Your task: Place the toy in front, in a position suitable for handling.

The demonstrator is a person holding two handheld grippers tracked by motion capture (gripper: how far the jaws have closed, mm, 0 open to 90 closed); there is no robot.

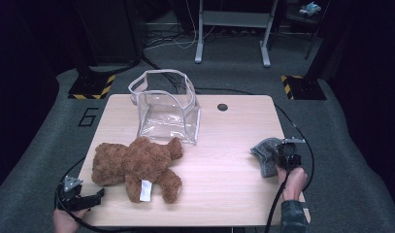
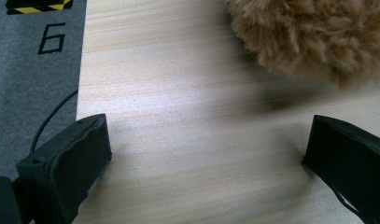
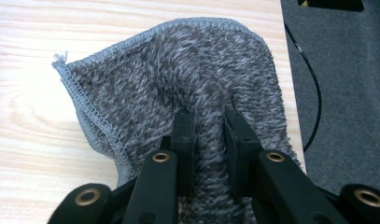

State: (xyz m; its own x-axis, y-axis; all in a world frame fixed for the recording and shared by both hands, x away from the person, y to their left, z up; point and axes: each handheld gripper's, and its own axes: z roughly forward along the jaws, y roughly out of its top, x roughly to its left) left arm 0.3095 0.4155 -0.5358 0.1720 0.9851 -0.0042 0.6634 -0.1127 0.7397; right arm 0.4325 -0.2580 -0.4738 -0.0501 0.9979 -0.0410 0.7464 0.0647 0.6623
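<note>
A grey fuzzy cloth point(image 1: 266, 154) lies bunched near the table's right edge. My right gripper point(image 1: 282, 156) is shut on the grey cloth point(image 3: 178, 79), pinching a raised fold of it between the two black pads point(image 3: 184, 130). A brown teddy bear point(image 1: 137, 165) lies on its side at the table's left half, with a white tag on its leg. My left gripper point(image 1: 90, 196) rests at the front left corner, just short of the bear. In the left gripper view its jaws stand wide apart over bare wood, with the bear's fur point(image 2: 313, 37) beyond them.
A clear soft plastic bin point(image 1: 166, 107) stands open behind the bear at the table's back. A round cable hole point(image 1: 222, 107) sits at the back edge. Grey carpet point(image 1: 350, 160) surrounds the table point(image 1: 224, 189), and cables trail off both sides.
</note>
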